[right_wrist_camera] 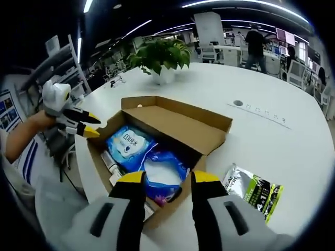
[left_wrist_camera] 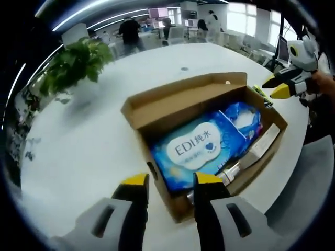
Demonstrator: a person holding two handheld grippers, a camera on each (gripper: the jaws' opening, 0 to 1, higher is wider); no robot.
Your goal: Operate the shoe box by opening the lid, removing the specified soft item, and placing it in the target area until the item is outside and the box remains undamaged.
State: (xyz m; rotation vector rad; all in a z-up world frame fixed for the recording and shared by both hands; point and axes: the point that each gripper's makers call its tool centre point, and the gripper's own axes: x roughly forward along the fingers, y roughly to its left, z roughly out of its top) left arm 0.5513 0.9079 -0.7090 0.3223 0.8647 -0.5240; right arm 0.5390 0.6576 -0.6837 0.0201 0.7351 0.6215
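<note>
The brown shoe box (left_wrist_camera: 137, 111) (right_wrist_camera: 209, 124) lies on the white table with its lid folded back and open. Inside lie a blue wipes pack (left_wrist_camera: 196, 149) (right_wrist_camera: 128, 144), a soft blue bag with white filling (left_wrist_camera: 243, 117) (right_wrist_camera: 159, 172) and a slim carton (left_wrist_camera: 261, 146). My left gripper (left_wrist_camera: 171, 180) (right_wrist_camera: 93, 125) is open, hovering over the box's near end above the wipes pack. My right gripper (right_wrist_camera: 168, 178) (left_wrist_camera: 275, 88) is open at the opposite end, above the blue bag. Neither holds anything.
A green and silver pouch (right_wrist_camera: 254, 191) lies on the table (right_wrist_camera: 261, 141) beside the box. A potted plant (left_wrist_camera: 73, 63) (right_wrist_camera: 159, 55) stands further along the table. A grey chair seat (left_wrist_camera: 309, 172) sits by the table's edge. People stand among desks far behind.
</note>
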